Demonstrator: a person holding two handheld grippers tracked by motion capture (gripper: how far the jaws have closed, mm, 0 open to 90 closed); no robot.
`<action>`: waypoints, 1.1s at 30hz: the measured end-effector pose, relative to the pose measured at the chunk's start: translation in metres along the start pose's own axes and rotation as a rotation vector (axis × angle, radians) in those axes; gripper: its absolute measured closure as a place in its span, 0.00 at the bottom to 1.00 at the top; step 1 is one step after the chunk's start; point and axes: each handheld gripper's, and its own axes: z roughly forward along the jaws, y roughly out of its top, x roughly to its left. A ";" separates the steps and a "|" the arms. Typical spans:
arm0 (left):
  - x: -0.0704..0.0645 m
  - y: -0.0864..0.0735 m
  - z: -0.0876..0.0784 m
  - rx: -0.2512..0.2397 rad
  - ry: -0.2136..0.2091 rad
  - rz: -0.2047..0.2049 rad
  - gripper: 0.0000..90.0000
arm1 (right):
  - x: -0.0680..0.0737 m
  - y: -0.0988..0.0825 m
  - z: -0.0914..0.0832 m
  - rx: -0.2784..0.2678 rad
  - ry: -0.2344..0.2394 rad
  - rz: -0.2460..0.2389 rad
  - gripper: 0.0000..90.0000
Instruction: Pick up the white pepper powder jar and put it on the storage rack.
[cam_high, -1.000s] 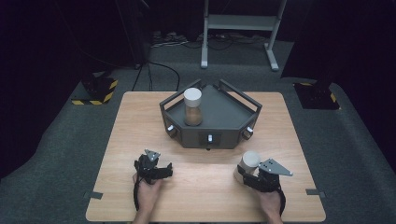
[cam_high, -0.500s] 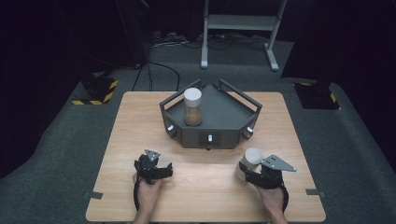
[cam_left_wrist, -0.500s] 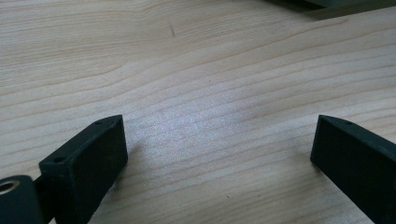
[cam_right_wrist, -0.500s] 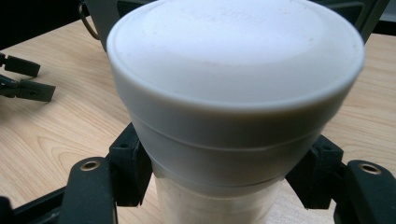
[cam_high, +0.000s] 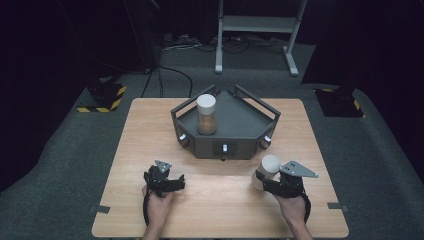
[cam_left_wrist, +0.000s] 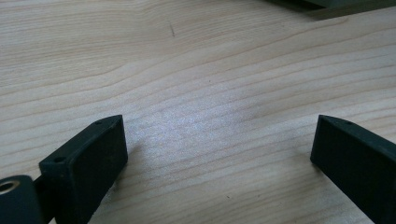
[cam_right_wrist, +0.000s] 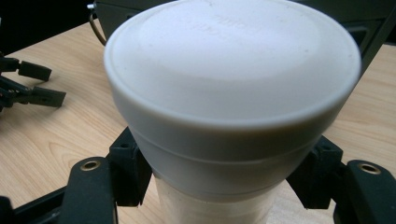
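A jar with a white lid (cam_high: 269, 169) hangs a little above the table at the front right, and my right gripper (cam_high: 262, 183) is shut on its body just under the lid. In the right gripper view the lid (cam_right_wrist: 229, 84) looms close, with the jaws of the right gripper (cam_right_wrist: 224, 184) pressed against both sides of the jar. A second white-lidded jar (cam_high: 206, 115), with brown contents, stands upright in the dark grey tray (cam_high: 243, 129). My left gripper (cam_high: 176, 183) rests on the table at the front left. Its jaws (cam_left_wrist: 219, 154) stand open over bare wood.
The tray sits at the middle back of the wooden table (cam_high: 150, 130), with knobs on its front wall. Beyond the table are a metal stand (cam_high: 255, 30), cables and yellow-black striped bases (cam_high: 102, 97) on the dark floor.
My right gripper has lifted the white-lidded jar slightly off the table. The left gripper has stayed where it was.
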 end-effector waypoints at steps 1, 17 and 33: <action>0.000 0.000 0.000 0.000 0.000 0.000 0.04 | -0.001 0.003 -0.001 -0.001 0.003 0.004 0.37; 0.000 0.000 0.000 -0.001 0.000 0.001 0.05 | -0.019 0.052 -0.003 -0.005 0.047 0.011 0.38; 0.000 0.000 0.000 -0.001 0.000 0.002 0.05 | -0.023 0.109 -0.005 -0.017 0.078 -0.024 0.38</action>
